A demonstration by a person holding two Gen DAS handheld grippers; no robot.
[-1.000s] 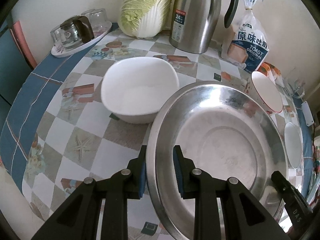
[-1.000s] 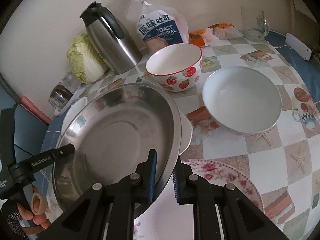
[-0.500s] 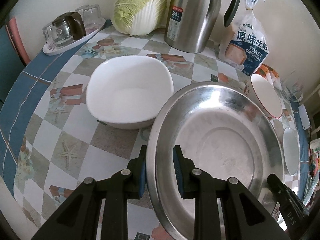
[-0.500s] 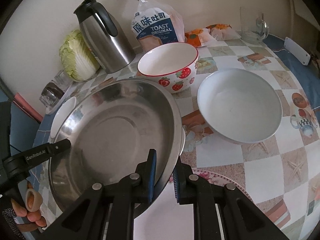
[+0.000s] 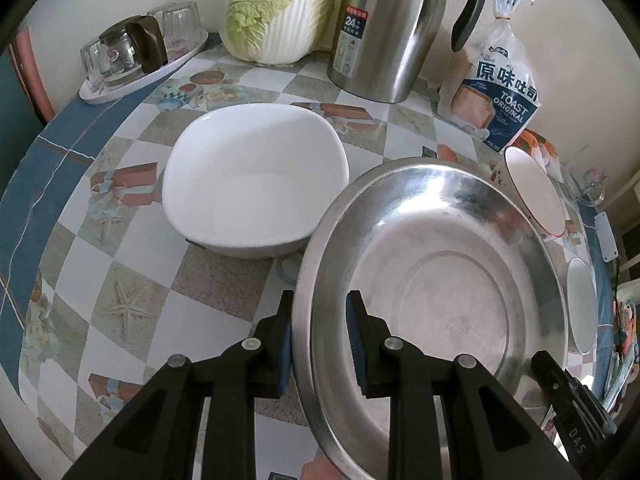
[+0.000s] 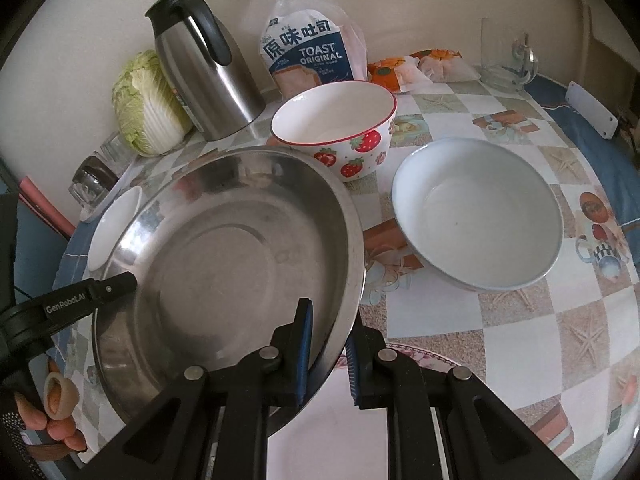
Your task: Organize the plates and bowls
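A large steel basin (image 5: 440, 304) (image 6: 240, 264) hangs tilted over the table, held at two opposite points of its rim. My left gripper (image 5: 320, 336) is shut on its near-left rim, one pad inside and one outside. My right gripper (image 6: 328, 352) is shut on the opposite rim. A white square bowl (image 5: 256, 180) sits just left of the basin. A strawberry-patterned bowl (image 6: 336, 128) stands behind it, and a pale round bowl (image 6: 476, 212) sits to the right. A floral plate (image 6: 404, 354) lies under the right gripper.
Along the wall stand a steel thermos jug (image 5: 388, 28), a cabbage (image 5: 276, 8), a toast bag (image 6: 308, 56) and a tray of glasses (image 5: 132, 56). Farther right are a glass mug (image 6: 504, 60) and wrapped snacks (image 6: 416, 68). A person's hand (image 6: 52, 408) holds the left gripper's handle (image 6: 88, 300).
The basin stays in both grips and has drifted slightly toward the strawberry bowl. A white rim that showed beneath its right edge is now hidden.
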